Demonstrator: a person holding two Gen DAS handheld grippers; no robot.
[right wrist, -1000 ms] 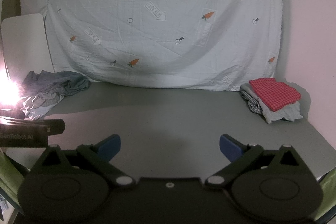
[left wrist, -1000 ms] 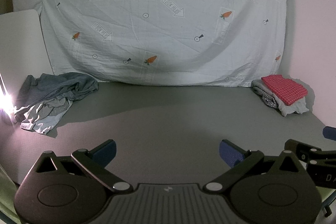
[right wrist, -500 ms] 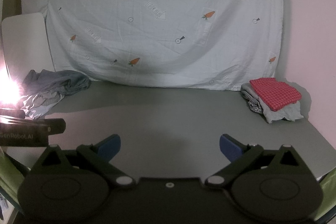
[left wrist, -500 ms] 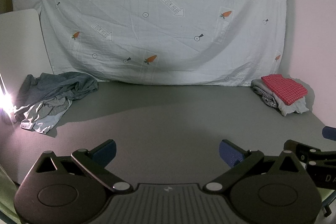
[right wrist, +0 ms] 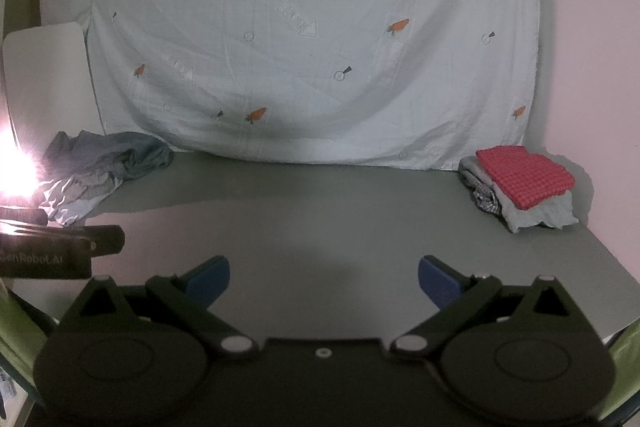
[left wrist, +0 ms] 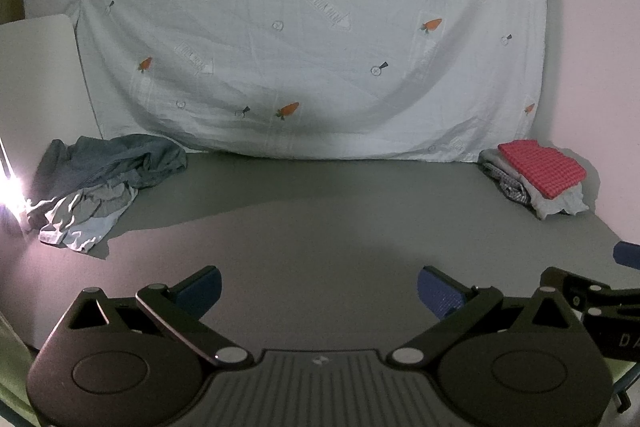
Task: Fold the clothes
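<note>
Left wrist view. Grey table (left wrist: pixel 320 227) runs ahead of the jaws to a pale sheet (left wrist: pixel 312 39) hung on the back wall, printed with carrots and arrows. Pink wall (left wrist: pixel 592 59) to the right of the jaws. A white panel (left wrist: pixel 36 75) stands far left. Crumpled pile (left wrist: pixel 104 183) of blue-grey clothes lies far ahead and left of the jaws, on the table's back corner. Folded stack (left wrist: pixel 540 175), red checked piece on top, sits far ahead and right, against the sheet's lower corner. Strong glare (left wrist: pixel 8 187) at the left edge washes out the pile's near end; pieces in the pile cannot be told apart. Left gripper (left wrist: pixel 320 291) hovers level over the near table, jaws wide, nothing between the blue pads (left wrist: pixel 200 287). Part of the right gripper (left wrist: pixel 592 295) pokes in just right of the jaws, cut off by the frame.

Right wrist view. Same table (right wrist: pixel 320 227), sheet (right wrist: pixel 312 39) and wall. Pile (right wrist: pixel 104 167) far ahead-left, stack (right wrist: pixel 524 183) far ahead-right, both well apart from the jaws. Glare (right wrist: pixel 16 167) hides the table's left edge. Left gripper's body (right wrist: pixel 52 247) enters just left, lettering partly cut off. Right gripper (right wrist: pixel 324 283) level over the near table, jaws wide and empty. Green fabric (right wrist: pixel 624 347) at the lower corners, too little showing to identify.
</note>
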